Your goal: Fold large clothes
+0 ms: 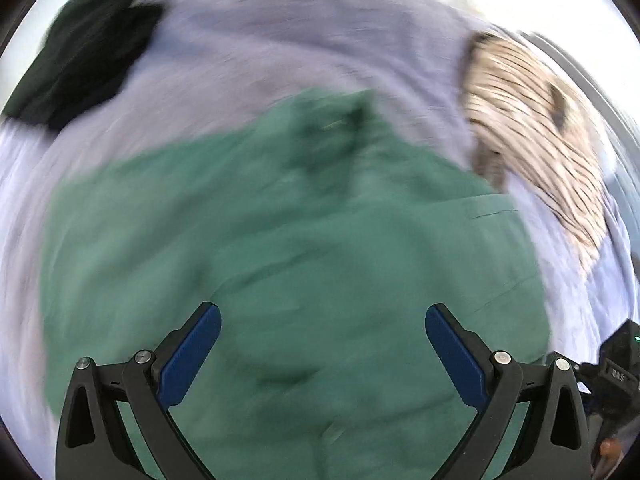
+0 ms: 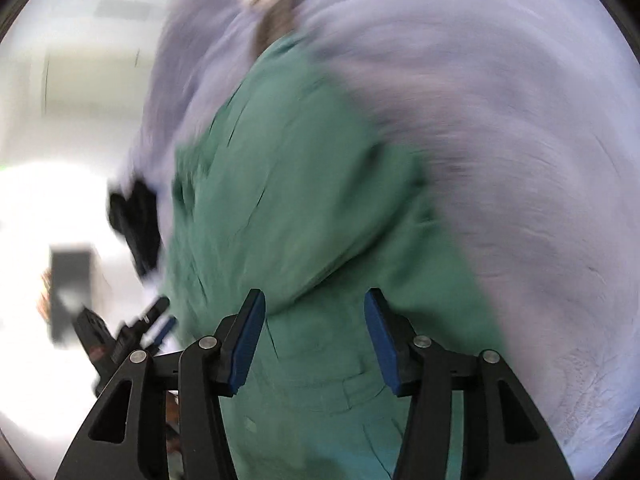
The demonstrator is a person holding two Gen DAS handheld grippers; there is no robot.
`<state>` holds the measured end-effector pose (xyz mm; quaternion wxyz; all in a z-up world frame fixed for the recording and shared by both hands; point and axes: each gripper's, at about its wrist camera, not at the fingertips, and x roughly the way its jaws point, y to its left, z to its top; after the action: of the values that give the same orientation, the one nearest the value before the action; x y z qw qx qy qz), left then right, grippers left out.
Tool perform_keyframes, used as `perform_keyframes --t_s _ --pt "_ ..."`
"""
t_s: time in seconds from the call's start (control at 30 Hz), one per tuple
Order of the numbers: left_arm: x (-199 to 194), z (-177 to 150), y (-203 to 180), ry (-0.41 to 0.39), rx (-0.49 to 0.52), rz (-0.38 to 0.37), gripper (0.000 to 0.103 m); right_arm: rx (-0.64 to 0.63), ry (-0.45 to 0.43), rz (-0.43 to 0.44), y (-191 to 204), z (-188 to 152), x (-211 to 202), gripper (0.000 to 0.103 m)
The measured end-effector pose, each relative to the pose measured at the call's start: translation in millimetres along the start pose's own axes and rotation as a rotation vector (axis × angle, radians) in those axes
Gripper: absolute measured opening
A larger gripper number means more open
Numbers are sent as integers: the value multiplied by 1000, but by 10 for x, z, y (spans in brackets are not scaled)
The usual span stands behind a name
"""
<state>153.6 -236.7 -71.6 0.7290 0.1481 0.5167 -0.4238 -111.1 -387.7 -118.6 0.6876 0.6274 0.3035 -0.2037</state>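
A large green garment (image 1: 288, 240) lies spread on a pale lavender sheet (image 1: 280, 40); both views are motion-blurred. My left gripper (image 1: 323, 320) is wide open above the garment's near part, with nothing between its blue pads (image 1: 192, 356). My right gripper (image 2: 314, 308) is open over the same green garment (image 2: 288, 184), near a waistband-like seam, and holds nothing. The other gripper shows at the right edge of the left wrist view (image 1: 616, 364) and at the lower left of the right wrist view (image 2: 132, 332).
A dark green-black cloth (image 1: 84, 56) lies at the far left on the sheet, also in the right wrist view (image 2: 136, 220). A beige striped garment (image 1: 532, 128) lies at the right. The sheet (image 2: 500, 140) spreads around the garment. A bright floor and a dark box (image 2: 70, 280) lie beyond.
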Motion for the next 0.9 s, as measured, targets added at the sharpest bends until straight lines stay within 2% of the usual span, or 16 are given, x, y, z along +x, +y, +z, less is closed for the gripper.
perform_keyframes --t_s 0.1,0.23,0.3,0.53,0.57,0.6,0.63,0.67,0.7,0.73,0.8,0.9 --pt "223 442 -501 -7 134 -28 102 184 -81 148 -275 47 -5 56" --pt "585 826 -1095 30 208 -89 102 330 -124 288 -491 97 90 56" --pt "817 962 -1424 56 252 -104 102 361 -124 319 -551 80 118 54" --pt "1422 997 -2200 166 376 -109 102 443 -121 421 -823 18 63 47" --pt "1497 987 -2267 183 386 -100 96 452 -122 432 -862 11 41 47" --pt "1565 956 -2336 195 407 -76 84 467 -126 447 -880 3 47 47" --pt "1602 926 -2373 201 429 -44 51 478 -129 458 -910 -4 48 47" --pt "1644 883 -2408 222 458 -21 22 491 -132 470 -954 1 19 47" --pt "1648 854 -2415 233 468 -33 15 503 -137 480 -985 -3 17 47" --pt "1596 829 -2411 212 480 -36 14 512 -138 487 -1006 25 23 35" --pt "1440 834 -2395 165 487 -55 12 496 -116 443 -1058 109 -31 2" --pt "1225 929 -2357 105 461 -85 12 372 -169 361 -865 225 -164 2"
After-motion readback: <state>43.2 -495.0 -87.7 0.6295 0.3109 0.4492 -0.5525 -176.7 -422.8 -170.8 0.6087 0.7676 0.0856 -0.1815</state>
